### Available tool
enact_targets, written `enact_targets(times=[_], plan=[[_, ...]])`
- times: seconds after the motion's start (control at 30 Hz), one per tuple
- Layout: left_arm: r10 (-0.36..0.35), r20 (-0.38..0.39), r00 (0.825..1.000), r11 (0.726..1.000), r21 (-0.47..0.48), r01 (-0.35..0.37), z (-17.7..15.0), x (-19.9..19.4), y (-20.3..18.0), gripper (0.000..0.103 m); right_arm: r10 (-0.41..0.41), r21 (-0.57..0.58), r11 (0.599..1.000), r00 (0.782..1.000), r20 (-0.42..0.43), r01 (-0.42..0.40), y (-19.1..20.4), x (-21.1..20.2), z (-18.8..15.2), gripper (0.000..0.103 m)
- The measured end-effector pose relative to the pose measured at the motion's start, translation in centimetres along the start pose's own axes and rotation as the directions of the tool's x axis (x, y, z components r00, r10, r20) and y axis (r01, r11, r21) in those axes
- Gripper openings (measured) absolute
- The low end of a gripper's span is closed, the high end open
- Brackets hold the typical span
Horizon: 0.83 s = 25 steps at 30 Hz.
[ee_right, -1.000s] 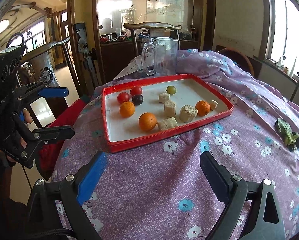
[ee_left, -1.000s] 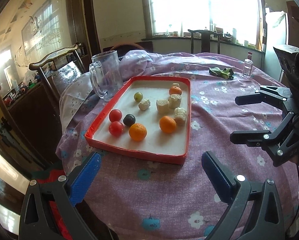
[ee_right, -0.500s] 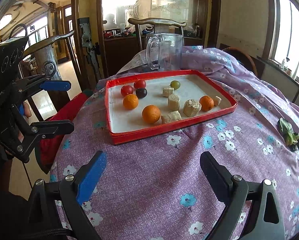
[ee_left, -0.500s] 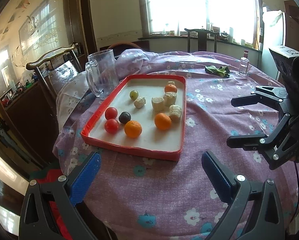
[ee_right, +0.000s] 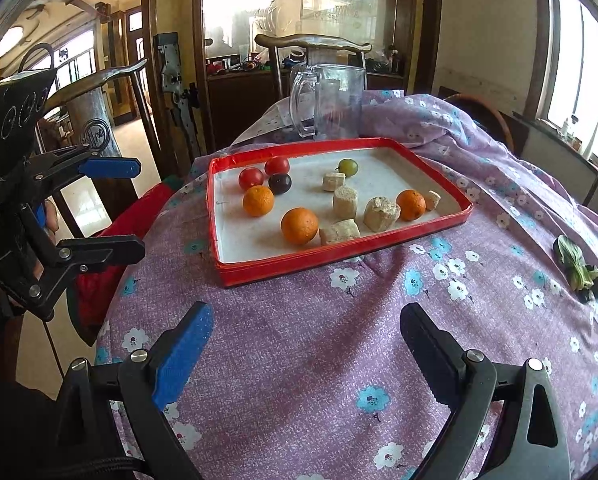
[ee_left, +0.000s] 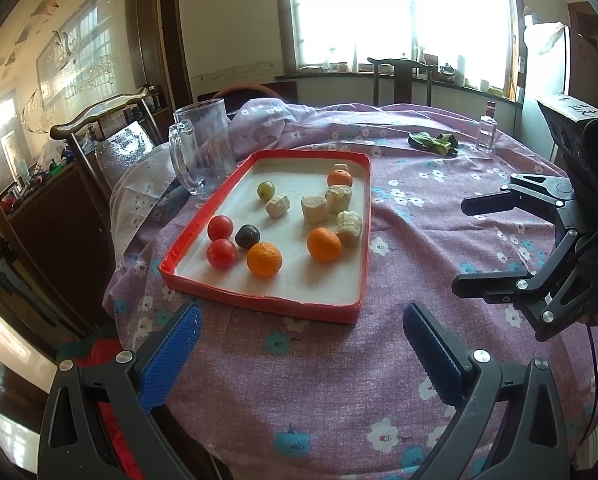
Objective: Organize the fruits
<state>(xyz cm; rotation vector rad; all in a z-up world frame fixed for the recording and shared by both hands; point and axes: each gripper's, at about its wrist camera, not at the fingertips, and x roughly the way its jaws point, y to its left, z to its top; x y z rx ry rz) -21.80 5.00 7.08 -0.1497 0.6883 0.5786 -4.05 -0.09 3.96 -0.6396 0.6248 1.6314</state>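
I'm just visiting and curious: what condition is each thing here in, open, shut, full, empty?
Left gripper: open, holding nothing.
Right gripper: open, holding nothing.
Red tray: flat on the table, holding fruit and pale chunks.
Glass jug: upright, empty.
Small bottle: upright, capped.

Left gripper [ee_left: 299,344] and right gripper [ee_right: 305,340] were both held level above the tabletop [ee_left: 339,380], jaws spread wide, gripping nothing.
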Motion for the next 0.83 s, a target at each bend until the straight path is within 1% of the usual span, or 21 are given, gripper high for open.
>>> enact_targets(times=[0.37,0.47,0.67,0.83], plan=[[-0.027,-0.003,1.0,0.999,-0.032,0.026,-0.2,0.3,0.5,0.102,-0.008,-0.005,1.0,1.0,-0.003,0.008,0.1,0.1,-0.1,0.095],[-0.036,0.012,0.999,0.999,-0.035,0.036,-0.2,0.2,0.6,0.102,-0.008,-0.006,1.0,1.0,-0.003,0.008,0.1,0.0,-0.1,0.095],[-0.025,0.033,0.999,1.0,0.0,0.025,-0.4,0.0,-0.2,0.102,-0.009,-0.005,1.0,1.0,-0.003,0.009,0.1,0.0,-0.1,0.095],[-0.021,0.019,1.0,1.0,0.022,0.02,-0.2,0.0,-0.9,0.102,-0.008,0.002,1.0,1.0,0.003,0.008,0.0,-0.1,-0.2,0.095]])
